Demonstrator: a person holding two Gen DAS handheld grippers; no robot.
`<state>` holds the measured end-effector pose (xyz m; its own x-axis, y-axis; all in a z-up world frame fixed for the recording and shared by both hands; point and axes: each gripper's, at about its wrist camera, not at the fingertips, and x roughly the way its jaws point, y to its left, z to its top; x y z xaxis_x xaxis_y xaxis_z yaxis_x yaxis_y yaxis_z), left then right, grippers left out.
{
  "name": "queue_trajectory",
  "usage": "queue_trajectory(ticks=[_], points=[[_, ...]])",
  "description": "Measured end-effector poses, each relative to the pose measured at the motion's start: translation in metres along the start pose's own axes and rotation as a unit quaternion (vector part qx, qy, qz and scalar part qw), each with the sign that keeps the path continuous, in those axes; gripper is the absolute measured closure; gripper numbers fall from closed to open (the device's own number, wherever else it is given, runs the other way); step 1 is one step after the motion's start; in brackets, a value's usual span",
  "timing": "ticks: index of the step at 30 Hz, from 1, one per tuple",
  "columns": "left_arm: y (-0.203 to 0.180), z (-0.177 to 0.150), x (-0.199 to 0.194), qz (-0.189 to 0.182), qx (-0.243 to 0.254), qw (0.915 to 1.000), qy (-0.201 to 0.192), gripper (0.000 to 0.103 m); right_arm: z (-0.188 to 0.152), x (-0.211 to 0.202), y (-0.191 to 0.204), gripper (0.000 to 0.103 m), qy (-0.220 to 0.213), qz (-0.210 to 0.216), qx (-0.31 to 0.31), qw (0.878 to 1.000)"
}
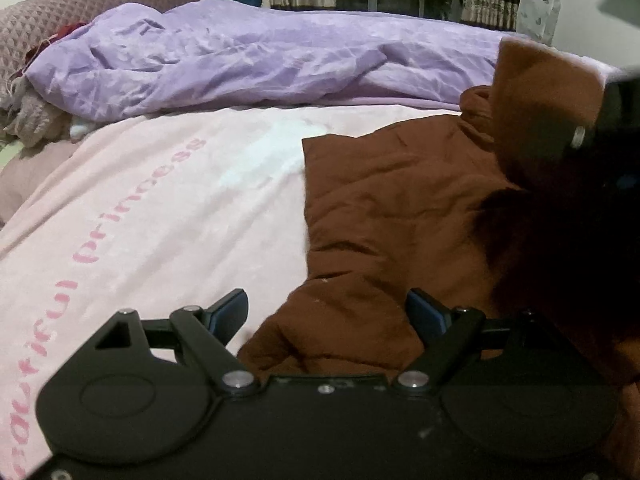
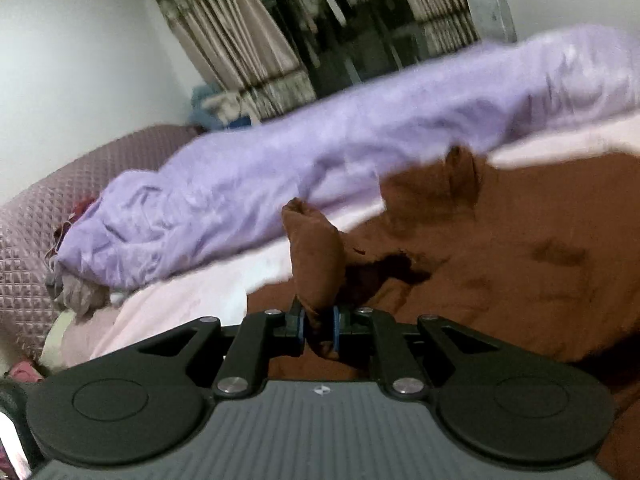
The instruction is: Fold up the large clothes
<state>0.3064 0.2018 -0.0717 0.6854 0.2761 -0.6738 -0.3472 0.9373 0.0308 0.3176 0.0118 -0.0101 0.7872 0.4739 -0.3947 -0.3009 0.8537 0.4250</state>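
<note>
On bed (image 1: 120, 216), pink sheet: brown coat (image 1: 384, 200), spread across the right side, partly folded. Left tool (image 1: 326, 312): released, jaws wide over the coat's near edge, gripping nothing. Right tool (image 2: 319, 322): clenched on a raised fold of coat. Behind: purple quilt (image 1: 240, 60), bunched; curtains (image 2: 224, 40).

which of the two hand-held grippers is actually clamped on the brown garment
The right hand-held gripper: its blue pads pinch a bunched fold of the brown garment. The left hand-held gripper hangs wide open above the garment's edge, gripping nothing.
</note>
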Motion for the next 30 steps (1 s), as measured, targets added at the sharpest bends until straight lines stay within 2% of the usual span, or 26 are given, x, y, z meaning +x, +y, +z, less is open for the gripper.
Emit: queue_trajectory(ticks=[2,3,4,6,7,11,15,16,17,18,19,20,22,25,28,30], points=[[-0.002,-0.003,0.002,0.002,0.004,1.0000,0.001,0.014,-0.002,0.006,0.006,0.085,-0.003,-0.017,-0.017,1.000],[-0.002,-0.005,0.004,0.001,0.005,1.0000,0.004,0.014,-0.008,0.015,0.003,0.080,0.013,-0.025,-0.018,0.999],[-0.003,-0.008,0.005,0.001,0.003,1.0000,0.006,0.014,-0.015,0.027,-0.001,0.078,0.042,-0.021,-0.011,0.999],[0.000,-0.011,0.004,0.000,-0.003,1.0000,0.005,0.014,-0.028,0.050,-0.008,0.063,0.099,-0.007,0.011,0.995],[0.000,-0.013,0.003,0.002,-0.005,1.0000,0.005,0.014,-0.031,0.055,-0.011,0.063,0.127,0.002,0.019,0.992],[-0.003,-0.010,0.000,0.009,0.000,1.0000,0.004,0.016,-0.015,0.022,-0.009,0.044,0.086,0.042,0.027,0.995],[-0.010,-0.012,-0.002,0.016,0.013,0.9998,0.003,0.016,0.002,-0.014,-0.012,0.037,0.038,0.066,0.035,0.996],[-0.012,-0.013,-0.001,0.020,0.016,0.9997,0.004,0.016,0.005,-0.020,-0.013,0.037,0.029,0.069,0.038,0.996],[-0.012,-0.014,-0.001,0.021,0.016,0.9996,0.003,0.016,0.007,-0.025,-0.016,0.041,0.013,0.071,0.040,0.997],[-0.012,-0.013,-0.002,0.020,0.016,0.9996,0.003,0.016,0.007,-0.025,-0.017,0.058,-0.002,0.063,0.038,0.997],[-0.012,-0.013,-0.004,0.020,0.016,0.9997,0.004,0.016,0.006,-0.023,-0.018,0.067,-0.007,0.041,0.030,0.999],[-0.011,-0.012,-0.004,0.020,0.015,0.9997,0.003,0.016,0.006,-0.012,-0.018,0.083,0.005,0.023,0.021,1.000],[-0.012,-0.012,-0.004,0.020,0.018,0.9996,0.004,0.016,-0.002,0.013,-0.022,0.085,0.044,0.010,0.020,0.999],[-0.013,-0.013,-0.003,0.026,0.020,0.9994,0.009,0.016,-0.028,0.056,-0.036,0.087,0.128,0.001,0.048,0.991],[-0.015,-0.012,-0.008,0.029,0.022,0.9993,0.008,0.016,-0.026,0.049,-0.040,0.088,0.117,0.014,0.054,0.991],[-0.016,-0.010,-0.016,0.032,0.022,0.9993,0.005,0.016,-0.014,0.034,-0.042,0.084,0.109,0.025,0.062,0.992]])
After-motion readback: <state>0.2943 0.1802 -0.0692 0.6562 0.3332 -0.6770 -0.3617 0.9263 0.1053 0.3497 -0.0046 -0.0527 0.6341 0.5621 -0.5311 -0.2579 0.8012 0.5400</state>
